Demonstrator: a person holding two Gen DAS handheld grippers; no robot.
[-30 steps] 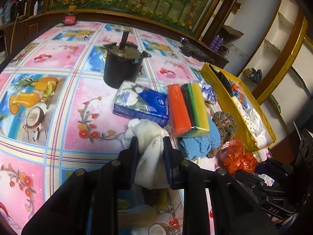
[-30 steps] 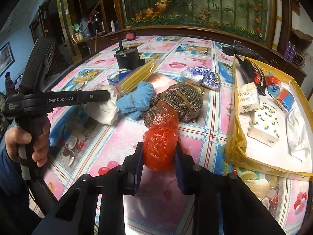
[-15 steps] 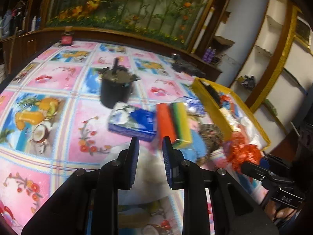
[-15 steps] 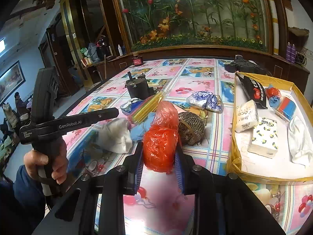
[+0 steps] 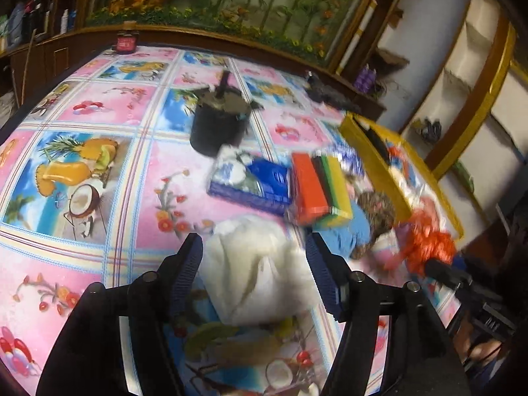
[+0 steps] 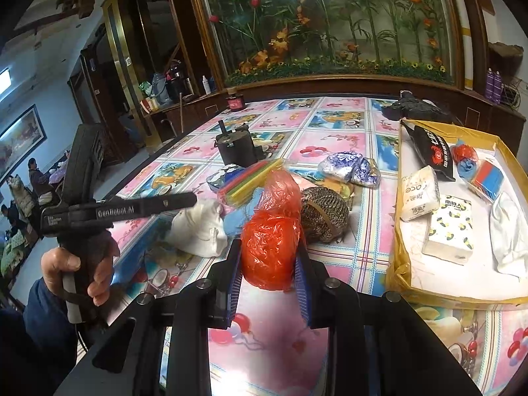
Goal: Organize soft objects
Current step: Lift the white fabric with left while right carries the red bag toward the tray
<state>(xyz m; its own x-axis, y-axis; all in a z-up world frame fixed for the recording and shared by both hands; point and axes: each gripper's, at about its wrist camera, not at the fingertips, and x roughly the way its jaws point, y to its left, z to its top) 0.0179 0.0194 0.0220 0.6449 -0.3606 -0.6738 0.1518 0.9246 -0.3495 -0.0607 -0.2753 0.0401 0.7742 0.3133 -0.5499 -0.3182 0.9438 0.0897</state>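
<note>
Since a second ago my left gripper (image 5: 254, 270) has gone from pinching the white cloth (image 5: 254, 270) to spreading apart; its jaws are opening now, with the cloth between them but neither pad pressing on it. The cloth has slumped into a wider heap low in the centre of the left wrist view, on the flowered tablecloth (image 5: 99, 171). Above it lie the blue tissue pack (image 5: 254, 181) and the stack of coloured sponges (image 5: 318, 184), with the blue towel (image 5: 346, 234) at their right. The yellow tray (image 5: 376, 161) runs along the right of the frame. I judge this cloth is being let go here, so the left hand's next move calls for backing off without dragging it.

In the right wrist view my right gripper (image 6: 269, 265) is clamped on the red plastic bag (image 6: 269, 247), as it was a second ago, but the bag now hangs clear above the table at centre frame instead of near the brown scrubber (image 6: 325, 214). The tray (image 6: 399, 264) sits at right, already holding tissue packs and a white cloth. At left, my left hand (image 6: 79, 270) grips its black handle, the gripper's tip over the white cloth (image 6: 198, 227). I reckon the bag is on its way to the tray: the next move needs a swing rightward over the near rim, then release onto a bare patch.
</note>
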